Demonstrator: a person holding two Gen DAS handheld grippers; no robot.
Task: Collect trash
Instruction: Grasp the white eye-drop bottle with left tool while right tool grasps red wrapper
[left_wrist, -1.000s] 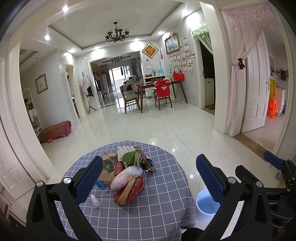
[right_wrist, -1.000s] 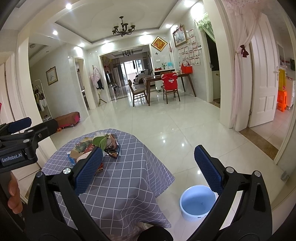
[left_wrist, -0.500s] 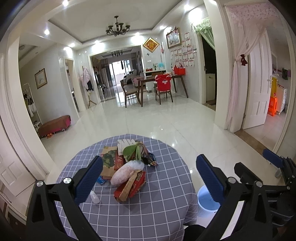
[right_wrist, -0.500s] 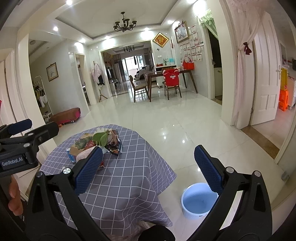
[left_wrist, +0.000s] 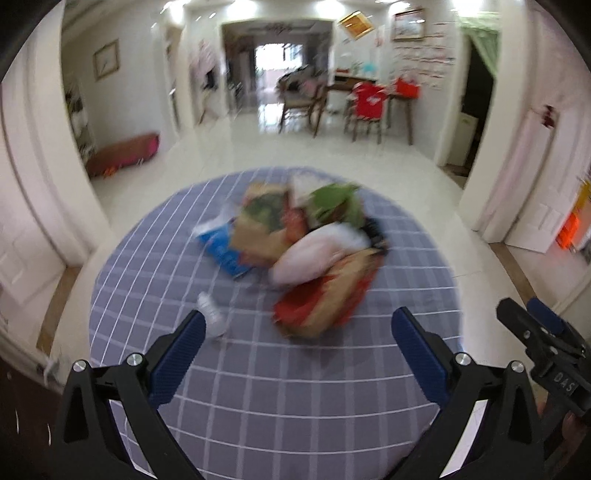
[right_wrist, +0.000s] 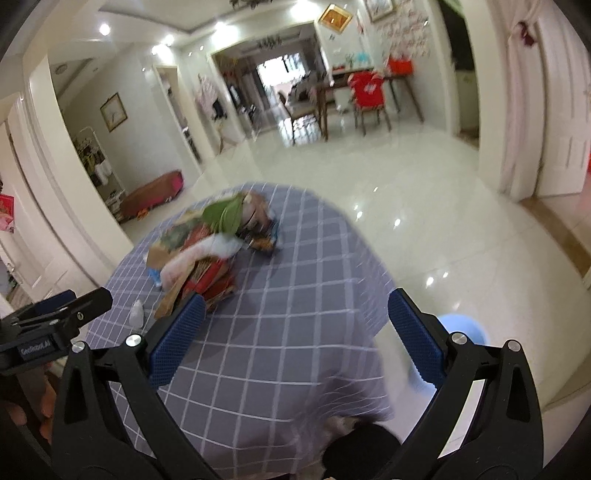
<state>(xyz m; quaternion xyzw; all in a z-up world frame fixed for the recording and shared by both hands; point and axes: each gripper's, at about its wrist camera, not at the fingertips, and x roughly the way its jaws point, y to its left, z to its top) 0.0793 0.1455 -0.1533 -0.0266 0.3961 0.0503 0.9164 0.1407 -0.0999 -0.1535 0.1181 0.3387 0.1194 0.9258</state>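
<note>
both grippers, left gripper (left_wrist: 297, 334) and right gripper (right_wrist: 293, 323), hover with jaws spread wide and empty near the trash pile (left_wrist: 306, 243) on the checked tablecloth (left_wrist: 280, 373)

Checked cloth (left_wrist: 332, 387) under the tongs; ahead, crumpled paper-and-plastic wrappers (left_wrist: 325, 295); beyond, glossy tiled floor (right_wrist: 406, 184)

A round table with a checked grey cloth (left_wrist: 280, 373) fills the lower middle. At twelve o'clock stands a dining table (left_wrist: 347, 79) with a red-covered chair (left_wrist: 369, 101); at ten, a low bench (left_wrist: 123, 155).
</note>
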